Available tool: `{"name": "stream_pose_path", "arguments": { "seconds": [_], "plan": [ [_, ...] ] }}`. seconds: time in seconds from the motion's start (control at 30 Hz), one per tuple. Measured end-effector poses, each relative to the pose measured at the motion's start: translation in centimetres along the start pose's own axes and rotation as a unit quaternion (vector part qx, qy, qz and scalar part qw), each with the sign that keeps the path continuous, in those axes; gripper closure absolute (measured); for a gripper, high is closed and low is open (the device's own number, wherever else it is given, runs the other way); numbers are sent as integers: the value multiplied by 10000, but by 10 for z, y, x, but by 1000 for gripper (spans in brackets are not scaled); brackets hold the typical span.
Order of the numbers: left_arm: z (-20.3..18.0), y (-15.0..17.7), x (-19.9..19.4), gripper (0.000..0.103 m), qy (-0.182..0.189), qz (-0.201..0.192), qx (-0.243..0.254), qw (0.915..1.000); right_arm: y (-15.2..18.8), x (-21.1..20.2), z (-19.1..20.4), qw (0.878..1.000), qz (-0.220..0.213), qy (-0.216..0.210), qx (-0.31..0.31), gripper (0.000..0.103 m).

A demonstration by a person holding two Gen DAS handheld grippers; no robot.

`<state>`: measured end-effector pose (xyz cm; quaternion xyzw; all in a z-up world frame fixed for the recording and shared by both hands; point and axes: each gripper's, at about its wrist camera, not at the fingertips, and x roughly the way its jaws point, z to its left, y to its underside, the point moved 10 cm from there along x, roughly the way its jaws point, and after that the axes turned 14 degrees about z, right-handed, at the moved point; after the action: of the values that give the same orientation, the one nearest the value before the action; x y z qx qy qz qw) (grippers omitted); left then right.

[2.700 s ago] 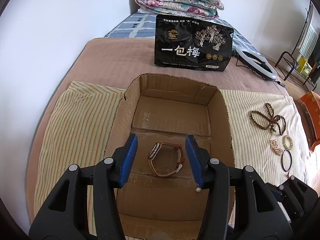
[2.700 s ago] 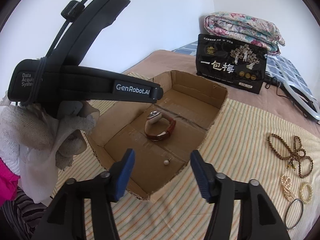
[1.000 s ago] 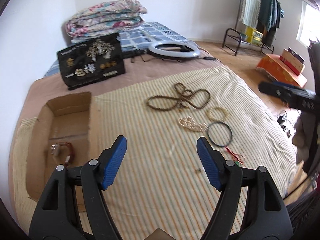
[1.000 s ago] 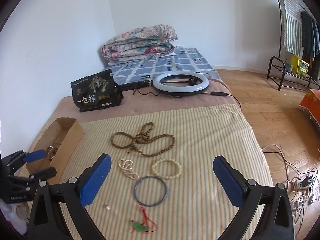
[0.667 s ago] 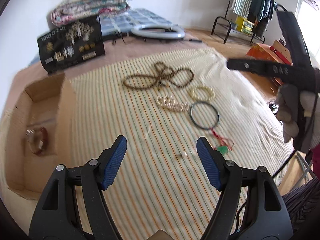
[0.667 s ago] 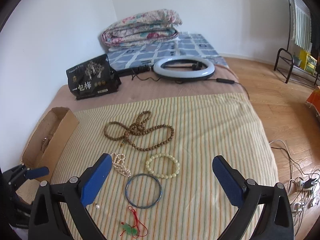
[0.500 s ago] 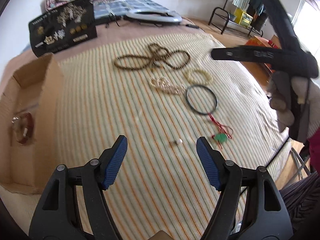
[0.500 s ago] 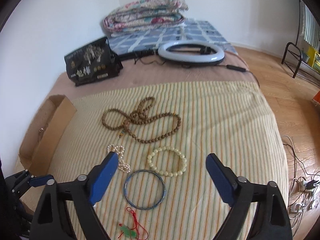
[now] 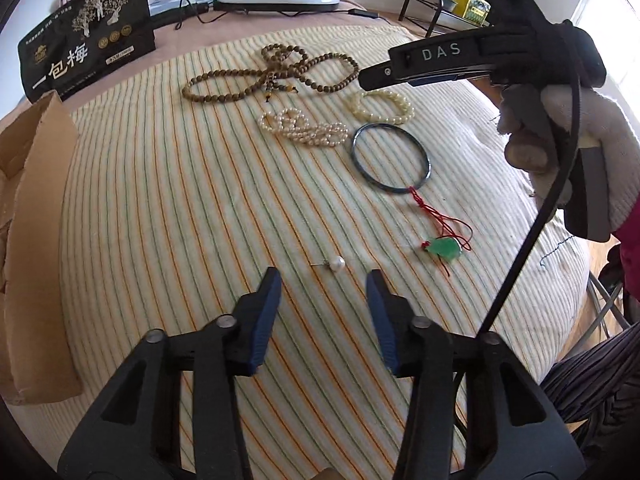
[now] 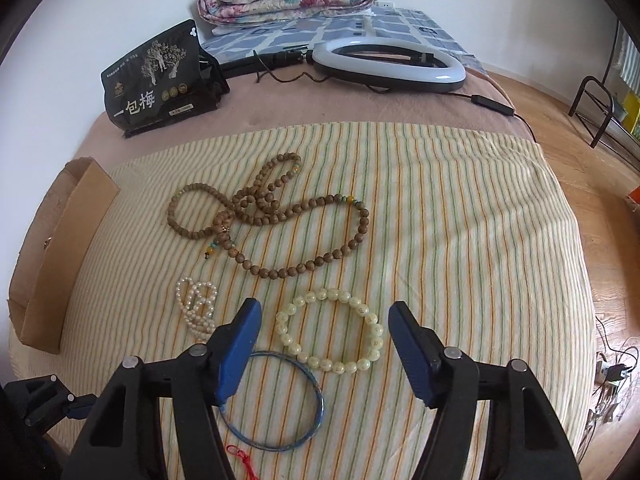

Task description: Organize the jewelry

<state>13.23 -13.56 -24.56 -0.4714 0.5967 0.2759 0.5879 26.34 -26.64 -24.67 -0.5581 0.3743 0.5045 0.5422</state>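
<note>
Left gripper closing, empty, just short of pearl stud. Right gripper closing, empty, over pale bead bracelet beyond stud.

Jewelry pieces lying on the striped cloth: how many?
6: wooden bead strand, pearl strand, pale bead bracelet, blue bangle, jade pendant, pearl earring. Box contents hidden.

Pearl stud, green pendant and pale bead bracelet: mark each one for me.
pearl stud (image 9: 337,263), left wrist view, on the round pearl head.
green pendant (image 9: 445,249), left wrist view, on the green stone's middle.
pale bead bracelet (image 10: 376,330), right wrist view, on a bead at its right side.
</note>
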Motion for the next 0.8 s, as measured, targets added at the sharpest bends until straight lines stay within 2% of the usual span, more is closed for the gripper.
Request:
{"name": "stream_pose_path", "arguments": {
  "seconds": [0.13, 0.23, 0.47, 0.53, 0.8],
  "plan": [
    [0, -3, 4, 61, 58, 19, -40, 10000, -1, 6, 2, 10000, 56, 1, -43, 42],
    [-1, -4, 5, 61, 111, 27, -92, 9999, -2, 9, 4, 9999, 76, 15, -96, 48],
    [-2, -5, 9, 64, 163, 63, -119, 9998, -4, 17, 7, 9998, 161, -38, -113, 54],
    [-2, -6, 10, 74, 154, 82, -118, 9998, -6, 18, 9, 9998, 170, -47, -127, 54],
    [-1, -7, 14, 84, 87, 128, -98, 9998, -9, 25, 19, 9994, 278, -56, -203, 56]
  ]
}}
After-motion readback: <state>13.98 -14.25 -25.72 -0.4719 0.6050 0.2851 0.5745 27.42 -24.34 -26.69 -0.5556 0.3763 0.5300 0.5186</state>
